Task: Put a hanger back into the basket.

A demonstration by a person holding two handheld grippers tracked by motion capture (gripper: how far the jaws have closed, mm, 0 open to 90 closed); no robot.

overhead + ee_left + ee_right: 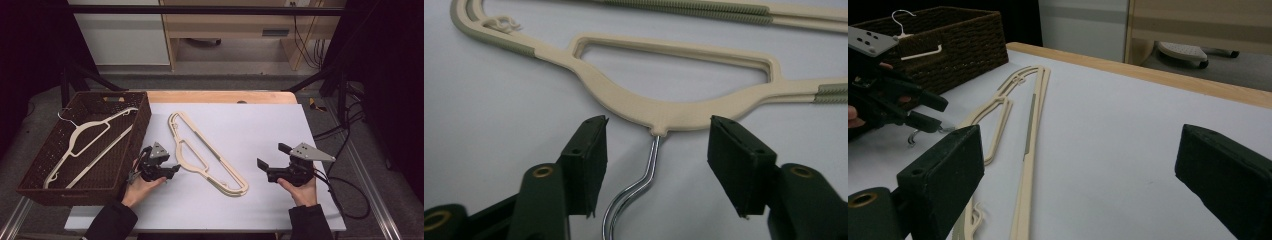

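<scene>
A cream plastic hanger lies flat on the white sheet, its metal hook toward the left. My left gripper sits low at that hook. In the left gripper view the chrome hook runs up between the jaws to the hanger's neck. The jaws stand apart on either side and neither pad touches the wire. My right gripper hovers open to the right of the hanger with nothing between its jaws. In the right gripper view, the hanger stretches away and the left gripper is at the left.
A dark wicker basket stands at the table's left and holds another cream hanger. The basket is close beside my left hand. A wooden table edge runs along the back. Cables hang off the right side.
</scene>
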